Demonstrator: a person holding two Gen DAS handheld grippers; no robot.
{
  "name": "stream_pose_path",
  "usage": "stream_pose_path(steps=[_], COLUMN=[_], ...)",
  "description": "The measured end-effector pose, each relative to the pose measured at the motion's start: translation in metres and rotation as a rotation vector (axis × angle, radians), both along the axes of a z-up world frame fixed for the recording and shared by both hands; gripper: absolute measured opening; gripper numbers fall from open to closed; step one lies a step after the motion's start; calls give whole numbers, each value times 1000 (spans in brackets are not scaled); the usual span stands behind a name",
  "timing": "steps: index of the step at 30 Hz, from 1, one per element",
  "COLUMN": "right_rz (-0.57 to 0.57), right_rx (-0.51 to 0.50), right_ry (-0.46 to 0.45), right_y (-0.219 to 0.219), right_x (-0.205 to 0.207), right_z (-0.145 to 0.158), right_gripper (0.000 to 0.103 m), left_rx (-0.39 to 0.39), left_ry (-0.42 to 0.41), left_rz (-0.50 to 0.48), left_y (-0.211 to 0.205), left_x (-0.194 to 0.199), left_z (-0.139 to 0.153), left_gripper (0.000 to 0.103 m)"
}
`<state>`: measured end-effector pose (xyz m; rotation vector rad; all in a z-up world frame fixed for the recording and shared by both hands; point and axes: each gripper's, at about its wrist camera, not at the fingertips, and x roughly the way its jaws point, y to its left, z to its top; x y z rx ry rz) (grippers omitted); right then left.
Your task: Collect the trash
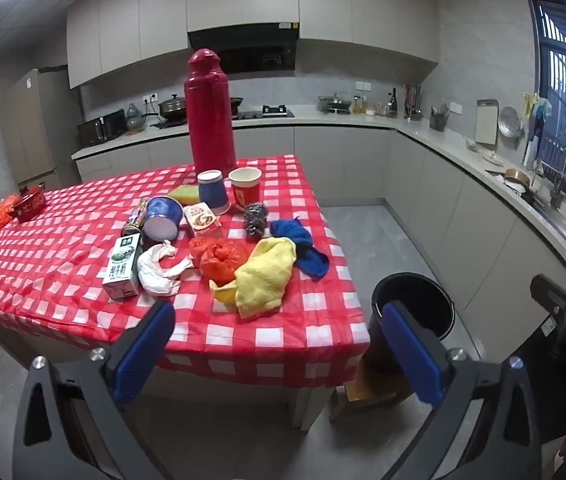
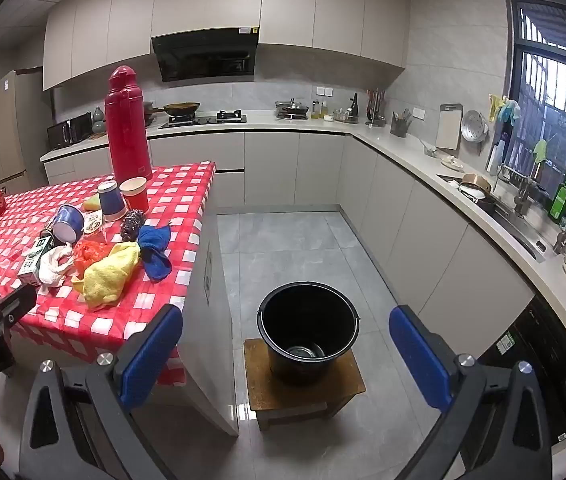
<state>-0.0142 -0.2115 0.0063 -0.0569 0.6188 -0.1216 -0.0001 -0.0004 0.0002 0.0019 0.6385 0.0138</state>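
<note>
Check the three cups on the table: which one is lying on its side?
The blue enamel mug, tipped over with its white inside facing the camera. The blue paper cup stands upside down and the red paper cup stands upright.

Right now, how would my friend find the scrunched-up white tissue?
Look at the red checked table. Near its front edge, the tissue lies between the milk carton and an orange bag. It is the only crumpled white thing there.

Checkered table (image 1: 63, 264): thermos (image 1: 209, 112), cups (image 1: 245, 190), cloths (image 1: 267, 276), carton (image 1: 123, 268).
</note>
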Motion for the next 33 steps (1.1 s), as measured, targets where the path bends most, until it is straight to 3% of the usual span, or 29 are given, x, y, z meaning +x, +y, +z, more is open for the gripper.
stream_pose_path(steps=[33], right_rz=[1], right_rx=[0], right_ry=[-2], right_y=[-1], right_x=[1], right_z=[0], right_gripper=[103], left_rx=[-1], left_ry=[-4], left_rz=[-1], left_y=[-5], left_x=[-1], left_z=[-2], left_gripper=[103])
